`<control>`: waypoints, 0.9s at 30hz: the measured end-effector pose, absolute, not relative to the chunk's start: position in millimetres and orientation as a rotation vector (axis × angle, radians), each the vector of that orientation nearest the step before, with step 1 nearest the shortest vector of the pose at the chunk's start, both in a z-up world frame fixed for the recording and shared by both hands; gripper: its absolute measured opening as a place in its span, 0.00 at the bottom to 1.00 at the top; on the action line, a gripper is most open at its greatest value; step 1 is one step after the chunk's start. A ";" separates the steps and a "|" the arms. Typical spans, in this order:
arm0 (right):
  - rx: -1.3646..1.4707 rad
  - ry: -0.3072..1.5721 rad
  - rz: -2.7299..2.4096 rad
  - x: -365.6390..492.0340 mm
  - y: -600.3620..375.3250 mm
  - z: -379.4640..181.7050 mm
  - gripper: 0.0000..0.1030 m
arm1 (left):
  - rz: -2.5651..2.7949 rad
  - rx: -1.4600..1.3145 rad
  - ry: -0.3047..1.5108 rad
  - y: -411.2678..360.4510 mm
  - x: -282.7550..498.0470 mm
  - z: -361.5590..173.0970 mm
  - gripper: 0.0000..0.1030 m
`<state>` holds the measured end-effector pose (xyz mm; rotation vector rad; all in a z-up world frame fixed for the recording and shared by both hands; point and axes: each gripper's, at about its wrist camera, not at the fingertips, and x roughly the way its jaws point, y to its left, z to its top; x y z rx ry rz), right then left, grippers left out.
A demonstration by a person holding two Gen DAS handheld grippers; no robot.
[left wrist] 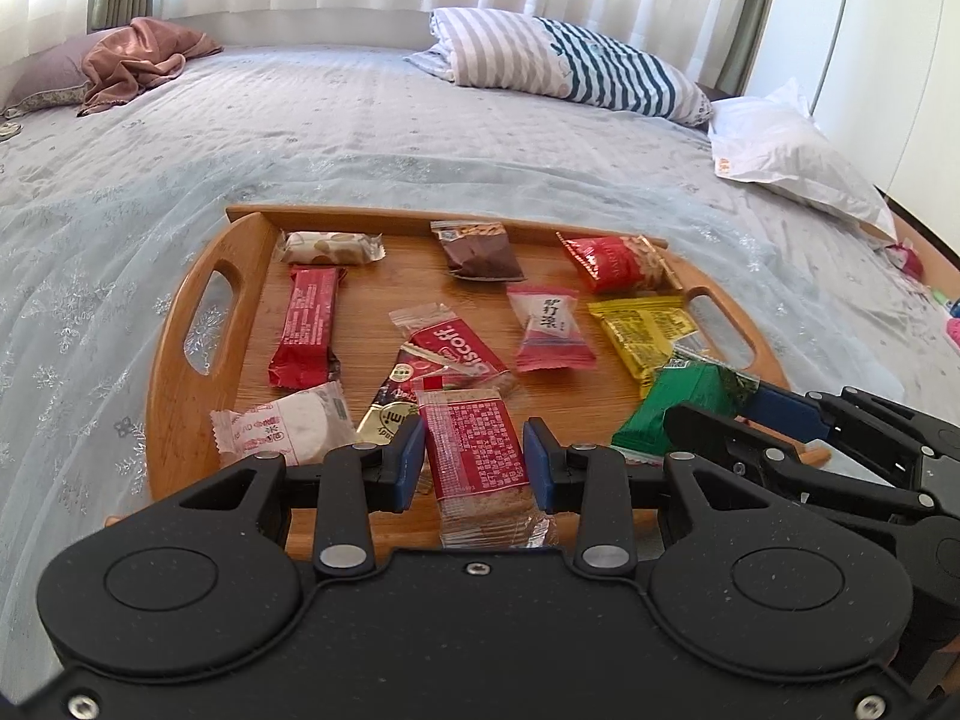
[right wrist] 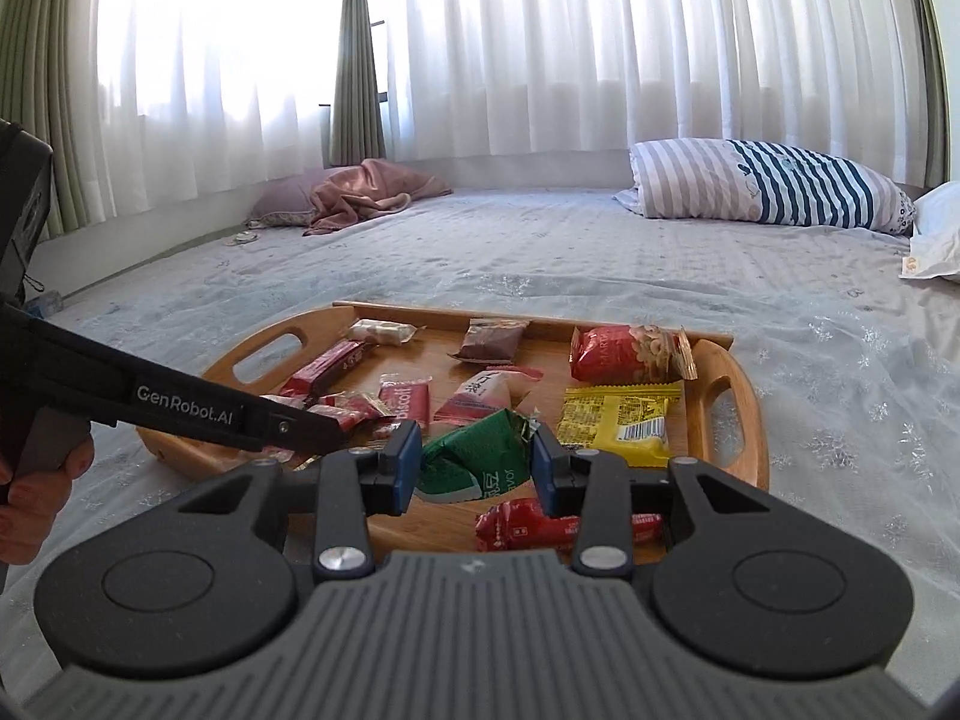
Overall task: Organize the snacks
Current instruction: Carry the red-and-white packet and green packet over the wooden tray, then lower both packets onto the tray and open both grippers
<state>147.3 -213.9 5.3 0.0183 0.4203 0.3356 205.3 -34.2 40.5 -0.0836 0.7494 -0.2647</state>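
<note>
A wide bed (left wrist: 360, 120) under sheer curtains (right wrist: 540, 60) filled the room, its pale cover carrying a wooden tray (left wrist: 180, 372) near the front edge. The tray's raised rim kept a loose scatter of snacks together: a yellow pack (right wrist: 618, 420), a red bar (left wrist: 306, 324) and others lay flat and unsorted. The left gripper (left wrist: 474, 462) was nearly shut on a red cracker pack (left wrist: 474, 450), its pads pressing the long sides. The right gripper (right wrist: 474, 468), just beside it, was nearly shut on a crumpled green pack (right wrist: 474, 456). Both packs seemed lifted clear, probably so each could be carried to its own group.
</note>
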 end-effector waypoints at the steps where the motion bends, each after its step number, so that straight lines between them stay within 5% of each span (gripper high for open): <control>1: 0.020 0.423 0.335 149.1 -213.8 4.1 0.41 | -0.263 -0.084 0.751 -33.8 206.8 39.2 0.33; 27: 0.013 0.481 0.343 177.3 -200.3 -8.9 0.43 | -0.225 -0.074 0.742 -32.4 227.1 24.8 0.33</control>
